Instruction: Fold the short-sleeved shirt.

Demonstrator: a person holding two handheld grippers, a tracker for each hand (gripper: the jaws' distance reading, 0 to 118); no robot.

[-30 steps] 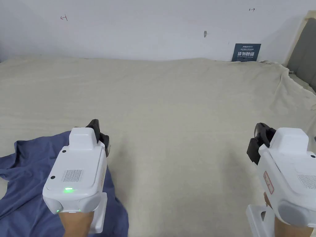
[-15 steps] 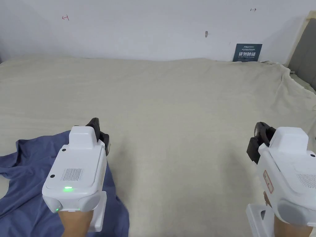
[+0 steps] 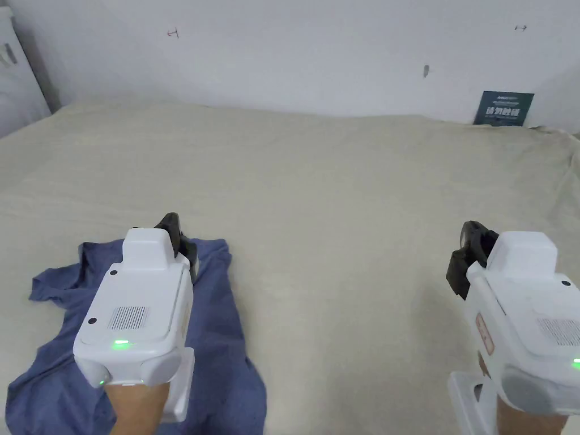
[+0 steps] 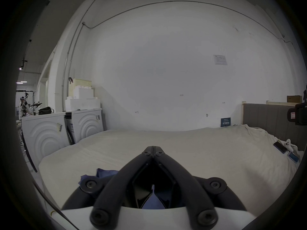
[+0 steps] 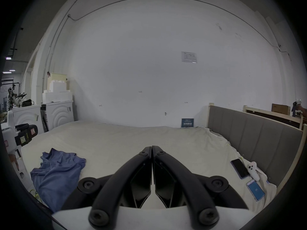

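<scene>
Both tongs pressed together and empty, the left gripper (image 3: 180, 241) hovers above the crumpled blue shirt (image 3: 221, 323), the right gripper (image 3: 465, 257) well aside, seemingly poised to begin folding.

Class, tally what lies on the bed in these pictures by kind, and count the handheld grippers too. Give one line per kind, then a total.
Blue shirt: 1
Phones: 2, one dark, one with a lit blue screen
White controller-like object: 1
Grippers: 2, left gripper and right gripper
Total: 6
</scene>
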